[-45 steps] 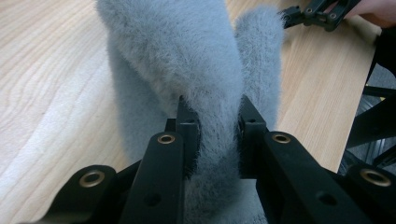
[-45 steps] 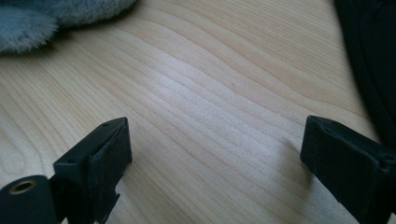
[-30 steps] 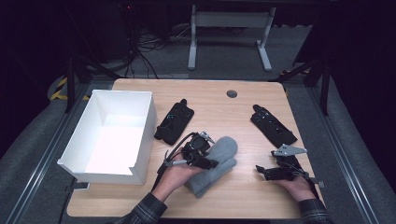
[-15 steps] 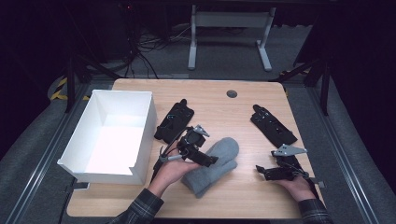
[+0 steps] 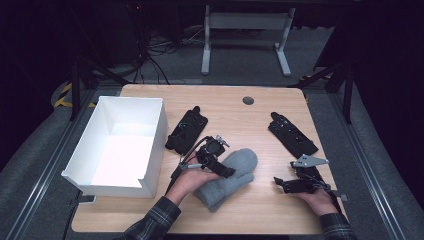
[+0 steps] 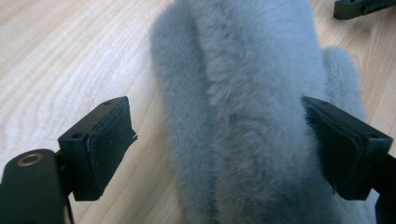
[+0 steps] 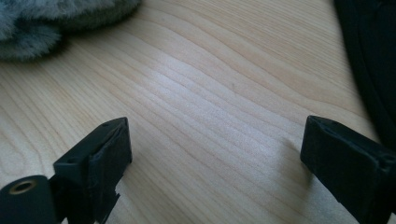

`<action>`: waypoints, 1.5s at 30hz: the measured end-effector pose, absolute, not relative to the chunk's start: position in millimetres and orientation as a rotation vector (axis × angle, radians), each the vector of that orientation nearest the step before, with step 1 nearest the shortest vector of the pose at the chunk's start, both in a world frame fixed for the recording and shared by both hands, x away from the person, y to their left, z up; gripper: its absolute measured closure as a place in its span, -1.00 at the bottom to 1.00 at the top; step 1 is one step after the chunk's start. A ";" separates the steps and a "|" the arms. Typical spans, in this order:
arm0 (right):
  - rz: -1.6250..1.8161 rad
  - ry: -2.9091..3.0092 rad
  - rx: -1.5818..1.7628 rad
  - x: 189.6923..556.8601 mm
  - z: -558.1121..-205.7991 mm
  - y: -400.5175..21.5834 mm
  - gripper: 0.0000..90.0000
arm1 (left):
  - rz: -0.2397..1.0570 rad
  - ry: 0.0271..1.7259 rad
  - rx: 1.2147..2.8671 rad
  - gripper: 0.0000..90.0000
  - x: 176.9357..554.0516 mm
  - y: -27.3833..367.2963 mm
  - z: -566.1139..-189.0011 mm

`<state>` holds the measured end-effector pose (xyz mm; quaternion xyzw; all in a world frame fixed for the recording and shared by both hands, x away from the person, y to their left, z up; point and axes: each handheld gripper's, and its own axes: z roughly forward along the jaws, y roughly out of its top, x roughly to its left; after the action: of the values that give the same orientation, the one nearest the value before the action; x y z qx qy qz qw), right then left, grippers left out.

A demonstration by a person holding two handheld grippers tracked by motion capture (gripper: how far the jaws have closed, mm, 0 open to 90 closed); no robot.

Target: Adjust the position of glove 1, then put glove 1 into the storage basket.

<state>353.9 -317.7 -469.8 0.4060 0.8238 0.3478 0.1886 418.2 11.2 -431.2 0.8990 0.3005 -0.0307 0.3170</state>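
Between my left gripper's parted pads, which have just been opening, lies the grey fleece mitten, unpressed, its long axis running straight ahead on the table centre. My right gripper, released over bare wood, sits farther off; the high view alone shows the white box left.

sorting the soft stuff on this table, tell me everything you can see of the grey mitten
The grey mitten is soft and fuzzy, like plush fleece, with a rounded tip and a thumb lobe. It lies flat on the wooden table, right of the white box. The left gripper is over it; its jaws have just been opening, with the mitten's pile between them and one pad at its edge.
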 end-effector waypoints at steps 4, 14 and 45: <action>0.978 2.317 1.142 353.9 -469.8 -317.7 -0.80 | -0.162 0.794 2.359 -0.74 423.0 12.7 -443.9; 0.977 2.315 1.145 353.9 -469.9 -317.6 -0.80 | -0.320 0.717 2.344 -0.29 427.6 10.6 -450.4; 0.977 2.314 1.146 353.8 -469.8 -317.7 -0.80 | -0.331 0.638 2.284 0.60 416.1 15.2 -416.2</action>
<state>353.8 -317.7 -469.8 0.4074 0.8231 0.3474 0.1892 416.1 15.2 -416.2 0.8882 0.2479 -0.1287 0.3649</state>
